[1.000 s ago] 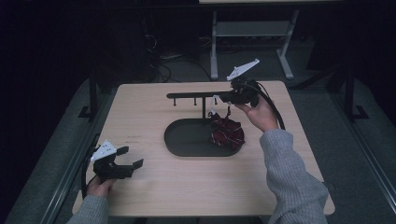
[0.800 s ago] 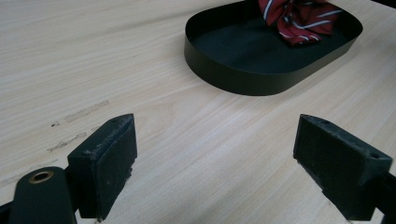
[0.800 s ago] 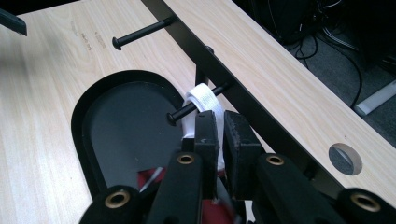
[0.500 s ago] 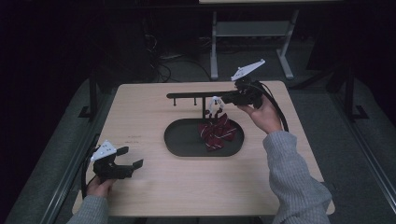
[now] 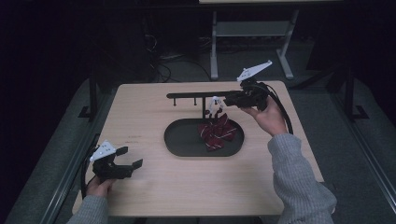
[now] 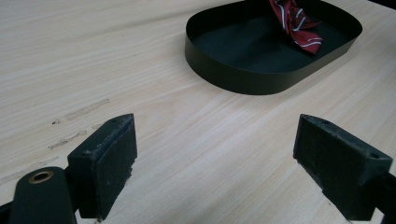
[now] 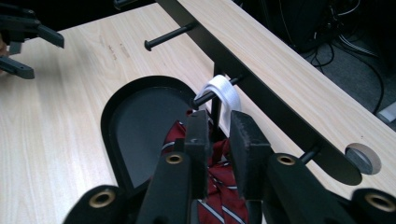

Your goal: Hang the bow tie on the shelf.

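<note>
A dark red striped bow tie (image 5: pixel 217 133) hangs over the right end of a black oval tray (image 5: pixel 182 140). Its white strap (image 5: pixel 215 105) is looped over a peg of the black rack bar (image 5: pixel 191 95). My right gripper (image 5: pixel 227 100) reaches in from the right at bar height. In the right gripper view its jaws (image 7: pixel 218 135) are shut on the strap (image 7: pixel 226 93) just below the peg, with the bow tie (image 7: pixel 219 186) beneath. My left gripper (image 5: pixel 133 156) rests open at the table's front left, holding nothing (image 6: pixel 215 154), and faces the tray (image 6: pixel 233 79).
A second bare peg (image 7: pixel 168 36) sticks out of the bar further left. A round cable hole (image 7: pixel 363 158) sits in the tabletop behind the rack. Bare wood lies between the left gripper and the tray. A white-legged stand (image 5: pixel 252 28) is on the floor beyond the table.
The right gripper has lifted the bow tie from the tray's right end and carried it left. The white strap now sits over a peg. The left gripper has stayed put.
</note>
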Demonstrator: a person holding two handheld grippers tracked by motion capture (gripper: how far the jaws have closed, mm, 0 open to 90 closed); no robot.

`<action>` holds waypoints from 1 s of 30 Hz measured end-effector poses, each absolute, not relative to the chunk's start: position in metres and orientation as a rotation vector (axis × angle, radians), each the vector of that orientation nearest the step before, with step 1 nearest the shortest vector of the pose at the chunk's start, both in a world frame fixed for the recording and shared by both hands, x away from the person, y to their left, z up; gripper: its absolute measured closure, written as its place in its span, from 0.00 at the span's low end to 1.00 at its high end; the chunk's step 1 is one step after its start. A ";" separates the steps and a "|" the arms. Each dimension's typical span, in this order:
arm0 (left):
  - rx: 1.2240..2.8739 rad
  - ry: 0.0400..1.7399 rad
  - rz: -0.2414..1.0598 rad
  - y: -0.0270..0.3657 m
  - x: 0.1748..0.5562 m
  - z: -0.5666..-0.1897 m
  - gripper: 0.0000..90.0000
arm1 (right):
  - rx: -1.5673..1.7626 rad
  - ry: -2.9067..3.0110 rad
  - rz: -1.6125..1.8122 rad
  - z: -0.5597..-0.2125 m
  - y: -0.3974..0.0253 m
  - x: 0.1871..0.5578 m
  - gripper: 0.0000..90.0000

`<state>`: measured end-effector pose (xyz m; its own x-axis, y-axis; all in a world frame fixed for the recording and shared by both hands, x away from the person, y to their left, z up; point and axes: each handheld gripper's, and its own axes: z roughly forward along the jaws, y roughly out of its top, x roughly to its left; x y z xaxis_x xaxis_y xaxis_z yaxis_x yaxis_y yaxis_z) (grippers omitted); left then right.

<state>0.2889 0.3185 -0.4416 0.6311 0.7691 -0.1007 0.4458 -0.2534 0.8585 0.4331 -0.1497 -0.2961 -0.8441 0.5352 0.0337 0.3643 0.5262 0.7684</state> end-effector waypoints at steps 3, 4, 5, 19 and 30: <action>1.898 0.961 0.426 0.318 0.289 -0.442 0.14 | 0.751 2.558 1.223 -0.295 -0.151 0.431 0.82; 1.898 0.961 0.425 0.319 0.289 -0.442 0.14 | 0.753 2.562 1.227 -0.295 -0.151 0.430 0.82; 1.897 0.962 0.424 0.319 0.289 -0.441 0.14 | 0.754 2.563 1.229 -0.295 -0.151 0.429 0.81; 1.896 0.963 0.426 0.319 0.288 -0.441 0.14 | 0.736 2.556 1.260 -0.291 -0.157 0.424 0.76; 1.892 0.959 0.435 0.320 0.288 -0.441 0.14 | 0.712 2.555 1.295 -0.285 -0.162 0.412 0.69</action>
<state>0.2885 0.3201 -0.4408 0.6310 0.7702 -0.0930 0.4372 -0.2540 0.8628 0.4116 -0.1624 -0.2853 -0.8668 0.4965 0.0464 0.3311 0.5032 0.7982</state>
